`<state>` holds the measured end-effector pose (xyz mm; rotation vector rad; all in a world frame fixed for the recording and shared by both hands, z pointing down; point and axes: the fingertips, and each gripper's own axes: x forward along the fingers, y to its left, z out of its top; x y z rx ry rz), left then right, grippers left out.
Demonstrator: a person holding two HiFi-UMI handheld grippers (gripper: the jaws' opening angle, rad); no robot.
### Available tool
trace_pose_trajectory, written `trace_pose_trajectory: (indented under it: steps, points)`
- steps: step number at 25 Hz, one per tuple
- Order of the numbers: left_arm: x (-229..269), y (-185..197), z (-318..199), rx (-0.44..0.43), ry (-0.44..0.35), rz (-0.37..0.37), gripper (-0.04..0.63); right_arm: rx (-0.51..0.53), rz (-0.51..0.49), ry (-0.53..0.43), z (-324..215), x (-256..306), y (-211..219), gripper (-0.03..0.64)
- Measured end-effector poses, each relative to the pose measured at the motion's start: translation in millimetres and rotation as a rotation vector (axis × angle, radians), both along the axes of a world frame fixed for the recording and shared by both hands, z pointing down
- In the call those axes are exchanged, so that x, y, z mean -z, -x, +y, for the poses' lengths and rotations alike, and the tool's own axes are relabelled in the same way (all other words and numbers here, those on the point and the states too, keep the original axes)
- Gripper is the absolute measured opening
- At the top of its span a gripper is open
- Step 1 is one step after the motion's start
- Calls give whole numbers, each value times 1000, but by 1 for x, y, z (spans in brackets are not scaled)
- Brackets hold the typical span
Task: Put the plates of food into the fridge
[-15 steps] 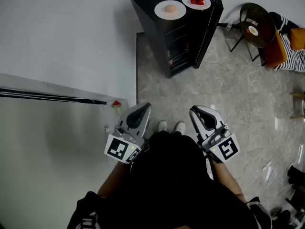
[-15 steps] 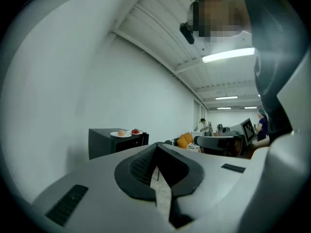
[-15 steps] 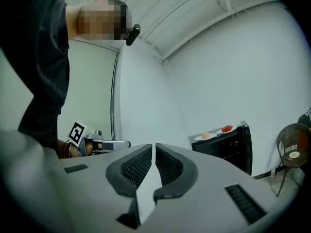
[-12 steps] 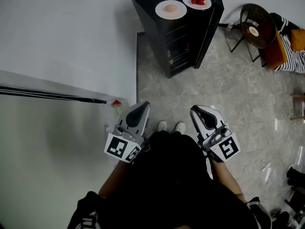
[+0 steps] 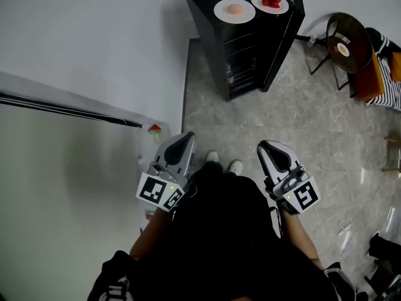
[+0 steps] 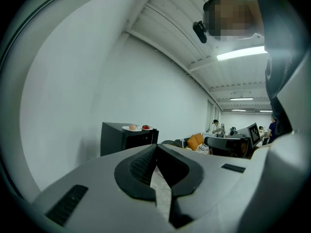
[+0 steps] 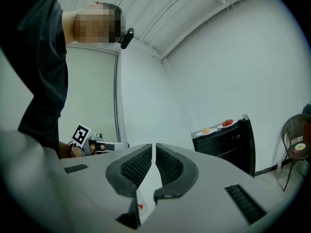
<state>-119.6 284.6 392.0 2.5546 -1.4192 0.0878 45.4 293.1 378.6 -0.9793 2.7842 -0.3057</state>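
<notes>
Standing back from the fridge (image 5: pixel 250 49) in the head view, the person holds the left gripper (image 5: pixel 183 144) and right gripper (image 5: pixel 270 149) at the waist; the pale-food plate (image 5: pixel 220 10) and red-food plate (image 5: pixel 281 6) sit on top of the fridge. The left gripper view shows clenched, empty jaws. The right gripper view shows the same.

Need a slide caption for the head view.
Person, left gripper and right gripper both shut and empty, faces a black fridge bearing two food plates.

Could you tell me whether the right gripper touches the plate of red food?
Apart: the head view shows bare floor between the right gripper and the plate of red food on the fridge.
</notes>
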Motion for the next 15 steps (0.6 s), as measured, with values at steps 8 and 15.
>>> trace_pose_trajectory:
  steps: [8,15]
  points:
    - [-1,-1,-14,15,-14,-9,23,-21,-39,36,-22,-11,-12,38]
    - [-7,-6,-46,-9,-18,3,23,-10,-37,70,-43,-22,-5,38]
